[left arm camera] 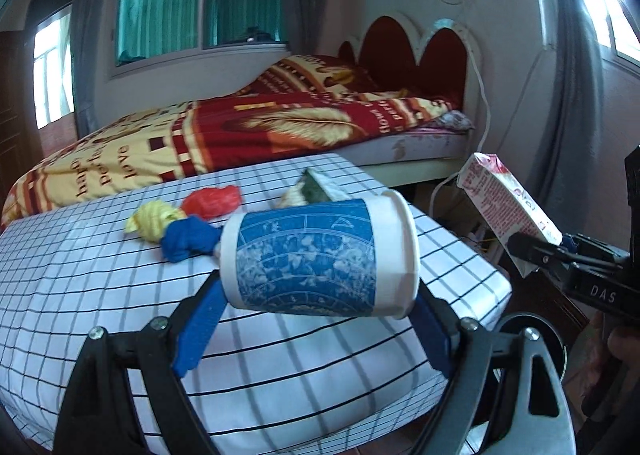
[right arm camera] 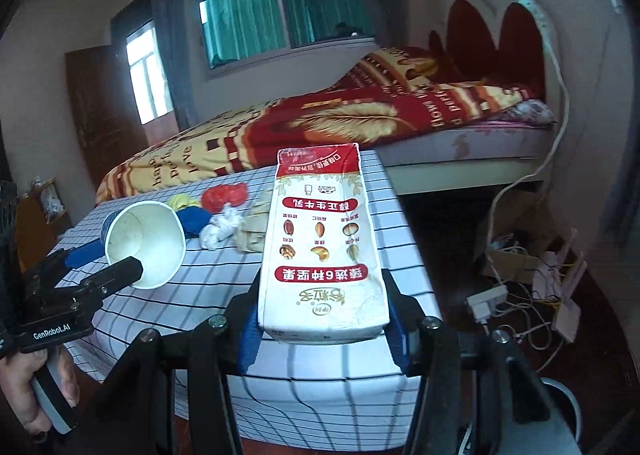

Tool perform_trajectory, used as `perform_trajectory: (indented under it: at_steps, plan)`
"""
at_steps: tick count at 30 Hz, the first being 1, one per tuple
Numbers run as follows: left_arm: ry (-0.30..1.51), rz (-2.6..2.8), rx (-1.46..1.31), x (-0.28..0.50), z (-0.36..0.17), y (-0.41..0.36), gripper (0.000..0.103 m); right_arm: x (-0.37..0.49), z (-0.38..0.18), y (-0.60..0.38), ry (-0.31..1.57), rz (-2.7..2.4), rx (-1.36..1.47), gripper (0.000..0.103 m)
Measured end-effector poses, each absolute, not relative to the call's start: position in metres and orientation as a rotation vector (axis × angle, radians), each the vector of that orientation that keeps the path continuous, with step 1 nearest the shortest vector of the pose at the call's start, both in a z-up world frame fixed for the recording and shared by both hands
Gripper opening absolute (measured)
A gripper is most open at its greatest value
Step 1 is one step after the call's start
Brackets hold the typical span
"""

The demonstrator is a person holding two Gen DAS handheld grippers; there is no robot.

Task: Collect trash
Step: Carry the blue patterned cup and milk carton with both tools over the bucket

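Observation:
My left gripper is shut on a blue-and-white paper cup, held on its side between the blue pads above the table's near edge. The cup shows its empty mouth in the right wrist view. My right gripper is shut on a white-and-red milk carton, gripped at its lower end and held up beside the table's right side. The same carton shows at the right in the left wrist view. Crumpled yellow, red and blue wads lie on the checked tablecloth.
A white paper ball and a brown paper scrap lie behind the carton. A bed with a red and yellow quilt stands beyond the table. Cables and a power strip clutter the floor at right. A white round rim shows at bottom right.

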State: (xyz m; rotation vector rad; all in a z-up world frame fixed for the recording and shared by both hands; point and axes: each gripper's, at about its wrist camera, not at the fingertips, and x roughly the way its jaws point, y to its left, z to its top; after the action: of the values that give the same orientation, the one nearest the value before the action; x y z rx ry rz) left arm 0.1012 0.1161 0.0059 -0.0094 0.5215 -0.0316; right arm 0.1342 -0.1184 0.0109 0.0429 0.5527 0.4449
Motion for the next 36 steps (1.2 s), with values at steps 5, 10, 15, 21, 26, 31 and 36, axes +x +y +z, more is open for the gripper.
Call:
perform_trajectory:
  at_steps: [5,10,15,21,26,31,36]
  plan:
    - [0.522,-0.084,0.008,0.108,0.003,0.086,0.087,0.130,0.007,-0.154,0.556,0.388,0.056,0.053]
    - [0.526,-0.134,0.021,0.114,0.000,0.060,0.087,0.124,0.001,-0.189,0.563,0.331,0.061,0.053]
    - [0.535,-0.189,0.044,0.117,-0.003,0.033,0.087,0.117,-0.006,-0.218,0.571,0.282,0.071,0.053]
    - [0.544,-0.243,0.059,0.120,-0.006,0.006,0.087,0.105,-0.013,-0.252,0.577,0.232,0.081,0.053]
    - [0.553,-0.292,0.067,0.120,-0.009,-0.016,0.087,0.098,-0.019,-0.274,0.584,0.197,0.094,0.053]
    - [0.561,-0.343,0.083,0.119,-0.013,-0.041,0.087,0.089,-0.025,-0.296,0.594,0.160,0.103,0.053]
    - [0.578,-0.397,0.098,0.119,-0.019,-0.064,0.087,0.080,-0.033,-0.317,0.608,0.128,0.104,0.053]
